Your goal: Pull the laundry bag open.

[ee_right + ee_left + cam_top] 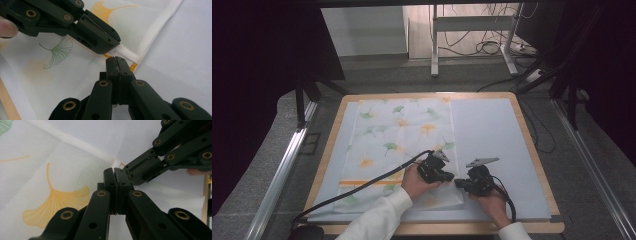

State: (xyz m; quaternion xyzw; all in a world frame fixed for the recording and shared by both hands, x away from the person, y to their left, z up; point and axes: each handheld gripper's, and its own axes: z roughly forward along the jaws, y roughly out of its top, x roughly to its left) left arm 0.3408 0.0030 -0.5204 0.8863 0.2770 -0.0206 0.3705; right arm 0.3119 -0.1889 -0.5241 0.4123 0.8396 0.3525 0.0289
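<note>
Fold step | both grippers (455, 180) pinch the ginkgo-print cloth (399, 145) hem near worktop (507, 145) front edge | we should lift evenly, keeping the hem taut.

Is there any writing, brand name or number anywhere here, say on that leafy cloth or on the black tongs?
None that can be read.
The cloth bears printed ginkgo leaves in green and orange and an orange stripe, no lettering.
The left gripper and right gripper show black links and brass rivets, no label or number.
The table pad is plain.
</note>
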